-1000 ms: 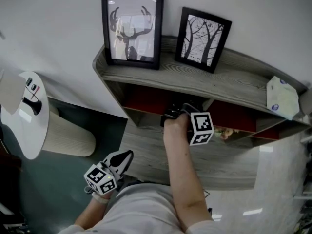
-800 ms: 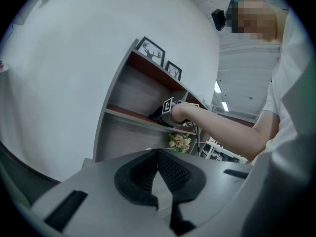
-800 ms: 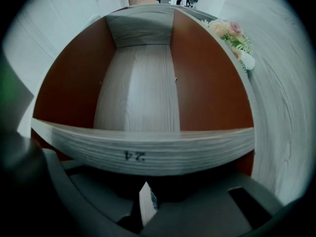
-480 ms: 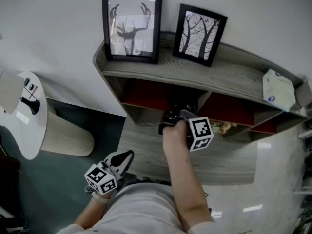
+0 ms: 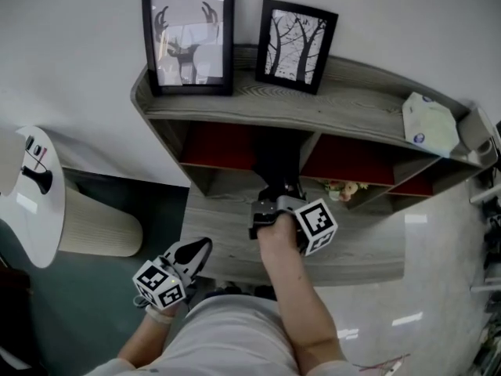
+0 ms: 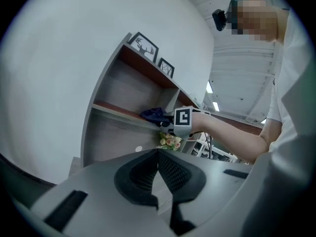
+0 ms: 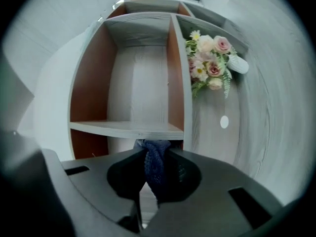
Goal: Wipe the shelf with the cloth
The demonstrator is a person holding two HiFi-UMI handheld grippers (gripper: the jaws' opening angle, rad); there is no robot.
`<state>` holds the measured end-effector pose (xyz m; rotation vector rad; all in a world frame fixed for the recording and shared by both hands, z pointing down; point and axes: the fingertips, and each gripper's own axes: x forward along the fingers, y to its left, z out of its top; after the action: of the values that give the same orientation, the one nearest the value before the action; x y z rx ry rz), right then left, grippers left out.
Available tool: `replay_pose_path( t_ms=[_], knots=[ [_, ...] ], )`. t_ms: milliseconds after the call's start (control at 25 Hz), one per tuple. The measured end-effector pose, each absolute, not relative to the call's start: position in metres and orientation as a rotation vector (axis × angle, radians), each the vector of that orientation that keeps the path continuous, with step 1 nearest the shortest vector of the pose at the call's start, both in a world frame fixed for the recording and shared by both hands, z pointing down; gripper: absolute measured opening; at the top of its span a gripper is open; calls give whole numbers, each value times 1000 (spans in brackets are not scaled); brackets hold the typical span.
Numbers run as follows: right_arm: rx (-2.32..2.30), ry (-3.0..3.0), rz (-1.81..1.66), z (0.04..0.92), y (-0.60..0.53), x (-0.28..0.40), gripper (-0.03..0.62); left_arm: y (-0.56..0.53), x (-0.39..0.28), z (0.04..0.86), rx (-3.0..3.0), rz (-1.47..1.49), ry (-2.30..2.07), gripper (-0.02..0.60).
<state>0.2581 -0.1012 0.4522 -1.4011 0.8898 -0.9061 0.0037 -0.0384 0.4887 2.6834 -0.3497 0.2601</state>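
Note:
A dark blue cloth (image 7: 153, 163) is clamped between the jaws of my right gripper (image 7: 153, 174). In the head view that gripper (image 5: 270, 204) is at the mouth of the middle compartment of the grey wooden shelf unit (image 5: 344, 104), over the lower board (image 5: 223, 229). The left gripper view shows the cloth (image 6: 154, 115) bunched on that board just ahead of the right gripper's marker cube (image 6: 182, 122). My left gripper (image 5: 193, 254) hangs low at the front left, away from the shelf, its pads (image 6: 170, 169) meeting with nothing between them.
Two framed pictures (image 5: 188, 37) (image 5: 296, 45) and a white packet (image 5: 429, 124) stand on the top board. A small flower bunch (image 5: 340, 188) lies in the compartment to the right. A white round table (image 5: 31, 186) and a beige cylinder (image 5: 98, 225) are at left.
My right gripper has drawn back out of the compartment toward me, dragging the cloth along the board. The left gripper has stayed in place.

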Motion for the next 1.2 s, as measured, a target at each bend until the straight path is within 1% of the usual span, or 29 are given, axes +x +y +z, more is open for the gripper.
replay_pose_path(
  t_ms=[240, 360, 520, 680, 880, 1200],
  knots=[
    [-1480, 1235, -781, 409, -87, 241, 38, -43, 21, 489, 2708, 268, -272, 15],
    [-1607, 1337, -708, 399, -76, 241, 38, -44, 32, 484, 2719, 265, -238, 15],
    [-1734, 1604, -497, 369, -70, 223, 38, -44, 43, 473, 2740, 240, -211, 15],
    [-1973, 1792, -308, 359, -71, 215, 38, -47, 51, 469, 2747, 236, -197, 15],
    [-2377, 1892, -170, 372, -105, 224, 38, -46, 54, 469, 2748, 235, -198, 15],
    [-2565, 1783, -151, 376, -165, 237, 38, -57, 38, 470, 2731, 233, -275, 15]
  ],
)
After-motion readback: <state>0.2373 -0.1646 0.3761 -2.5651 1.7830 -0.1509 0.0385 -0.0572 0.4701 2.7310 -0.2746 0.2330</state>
